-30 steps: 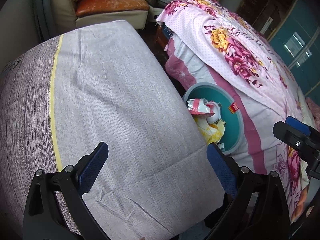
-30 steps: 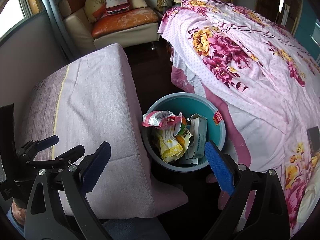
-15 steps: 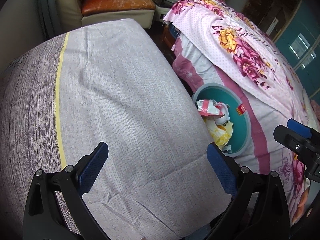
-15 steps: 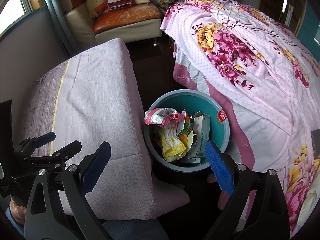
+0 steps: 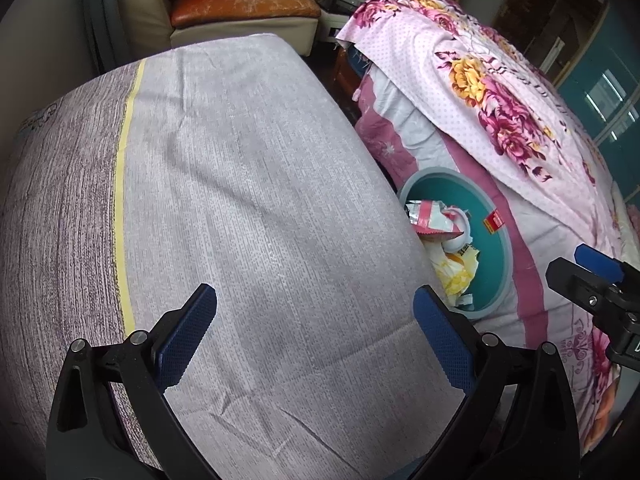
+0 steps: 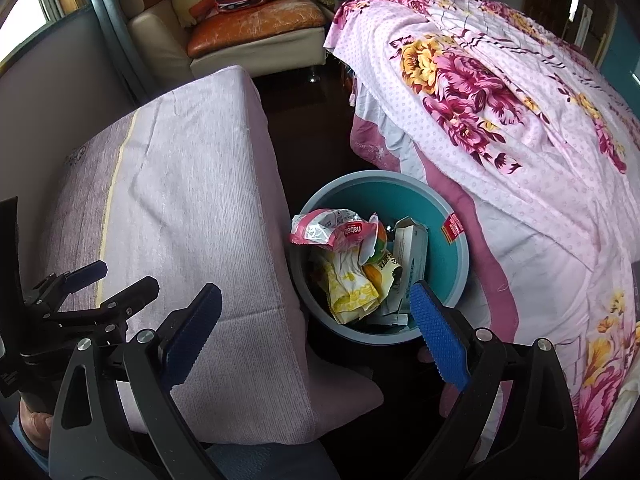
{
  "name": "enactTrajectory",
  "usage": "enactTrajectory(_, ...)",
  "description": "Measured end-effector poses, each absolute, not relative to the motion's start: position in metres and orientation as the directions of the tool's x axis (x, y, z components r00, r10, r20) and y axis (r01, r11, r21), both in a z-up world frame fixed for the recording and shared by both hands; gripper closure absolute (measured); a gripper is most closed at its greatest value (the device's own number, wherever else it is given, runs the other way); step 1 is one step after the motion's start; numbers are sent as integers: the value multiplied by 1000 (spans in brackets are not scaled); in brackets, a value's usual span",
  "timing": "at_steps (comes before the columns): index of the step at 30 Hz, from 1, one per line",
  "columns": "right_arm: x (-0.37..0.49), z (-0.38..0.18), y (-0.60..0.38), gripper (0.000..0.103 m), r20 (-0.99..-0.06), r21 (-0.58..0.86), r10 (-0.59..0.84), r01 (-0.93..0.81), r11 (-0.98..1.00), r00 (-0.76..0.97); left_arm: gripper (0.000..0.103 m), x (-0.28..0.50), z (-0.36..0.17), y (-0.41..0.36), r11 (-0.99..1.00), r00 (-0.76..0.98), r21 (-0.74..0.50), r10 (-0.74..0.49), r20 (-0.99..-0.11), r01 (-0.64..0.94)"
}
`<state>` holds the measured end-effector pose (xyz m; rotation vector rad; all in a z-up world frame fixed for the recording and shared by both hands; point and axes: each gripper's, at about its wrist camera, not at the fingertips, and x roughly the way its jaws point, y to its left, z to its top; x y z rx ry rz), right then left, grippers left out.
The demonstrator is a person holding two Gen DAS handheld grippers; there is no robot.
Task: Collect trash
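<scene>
A round teal bin [image 6: 456,264] [image 5: 496,264] stands on the dark floor between a cloth-covered surface and the bed. It holds a pink wrapper [image 6: 332,232] [image 5: 430,216], a yellow wrapper [image 6: 352,292] [image 5: 454,272], a grey carton [image 6: 408,256] and other crumpled packets. My right gripper [image 6: 316,320] is open and empty, hovering above the bin's near left rim. My left gripper [image 5: 316,332] is open and empty over the pale purple cloth [image 5: 240,200], which carries no trash in view. Each gripper shows at the edge of the other's view.
The floral pink bedspread [image 6: 500,92] hangs down beside the bin on the right. An armchair [image 6: 256,20] with cushions and a red bag stands at the back. The cloth-covered surface [image 6: 192,208] drops steeply at its right edge beside the bin. Dark floor [image 6: 312,116] runs between them.
The left wrist view has shifted left, so the bin sits further right in it. The right gripper has risen slightly over the bin. Both grippers stay open.
</scene>
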<state>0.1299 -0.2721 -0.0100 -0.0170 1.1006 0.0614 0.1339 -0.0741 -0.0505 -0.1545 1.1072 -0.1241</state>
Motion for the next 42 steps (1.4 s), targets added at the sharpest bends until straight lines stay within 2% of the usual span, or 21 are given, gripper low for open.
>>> enactTrajectory(19,133,-26,-278,12,-903,31,44,-37,999,428,4,132,-55,-75,992,467,-124,-126,-875,35)
enactTrajectory(42,124,-13,-277,12,-890,26,40,-36,999,453,4,124,-49,-74,992,481,-116,-121,-869,40)
